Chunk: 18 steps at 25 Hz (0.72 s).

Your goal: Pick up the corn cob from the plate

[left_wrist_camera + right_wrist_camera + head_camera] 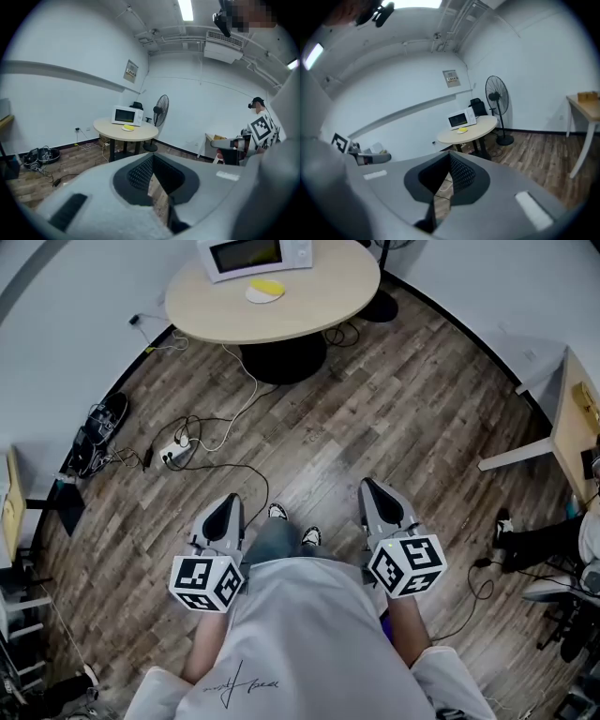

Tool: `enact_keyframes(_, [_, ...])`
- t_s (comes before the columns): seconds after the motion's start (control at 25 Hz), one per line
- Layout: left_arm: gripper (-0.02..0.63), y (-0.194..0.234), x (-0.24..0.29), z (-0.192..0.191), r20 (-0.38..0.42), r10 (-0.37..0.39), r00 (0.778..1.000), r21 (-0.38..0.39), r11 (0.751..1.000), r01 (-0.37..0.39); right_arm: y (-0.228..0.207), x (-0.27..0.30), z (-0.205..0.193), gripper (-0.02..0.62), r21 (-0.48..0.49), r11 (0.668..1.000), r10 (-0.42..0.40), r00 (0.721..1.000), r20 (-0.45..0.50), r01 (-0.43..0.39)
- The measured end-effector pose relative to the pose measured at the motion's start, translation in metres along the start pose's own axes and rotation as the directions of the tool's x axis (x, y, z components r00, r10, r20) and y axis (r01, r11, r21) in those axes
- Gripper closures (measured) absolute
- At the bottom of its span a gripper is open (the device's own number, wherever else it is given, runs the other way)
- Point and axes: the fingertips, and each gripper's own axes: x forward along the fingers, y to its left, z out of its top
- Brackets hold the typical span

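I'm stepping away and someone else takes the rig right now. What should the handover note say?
Left hand-held gripper: jaws together, empty, held at the person's waist.
Right hand-held gripper: the same, jaws together, empty.
The corn cob lies on the plate on the round table, in front of the microwave, well across the floor from both grippers.
Done: nothing yet; cob untouched.
Left: approach the table, open one gripper, grasp the cob, lift it off the plate.
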Motion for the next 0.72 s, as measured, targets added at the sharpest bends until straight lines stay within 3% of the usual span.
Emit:
enact_keyframes(0.16, [0.617,0.002,0.001,-0.003,-0.011,0.002,1.0,-0.007,1.0,-0.002,0.014,-0.003,0.005,0.584,0.032,0.993,0.112,0.994,0.009,-0.112])
enact_keyframes(0.36, [0.617,-0.007,0.014,-0.003,-0.038,-0.068,0.997,0.007,0.998,0.068,0.029,0.003,0.002,0.584,0.026,0.978,0.208,0.978,-0.01,-0.207])
enact_keyframes(0.56, [0.617,-0.004,0.03,0.001,-0.043,-0.088,0.995,0.003,0.996,0.088,0.026,0.021,0.006,0.586,-0.029,0.986,0.163,0.987,0.008,-0.163])
enact_keyframes(0.72, [0.617,0.007,0.045,0.016,-0.019,-0.104,0.994,0.003,0.995,0.105,0.031,0.044,0.015,0.587,-0.058,0.981,0.186,0.982,0.019,-0.184])
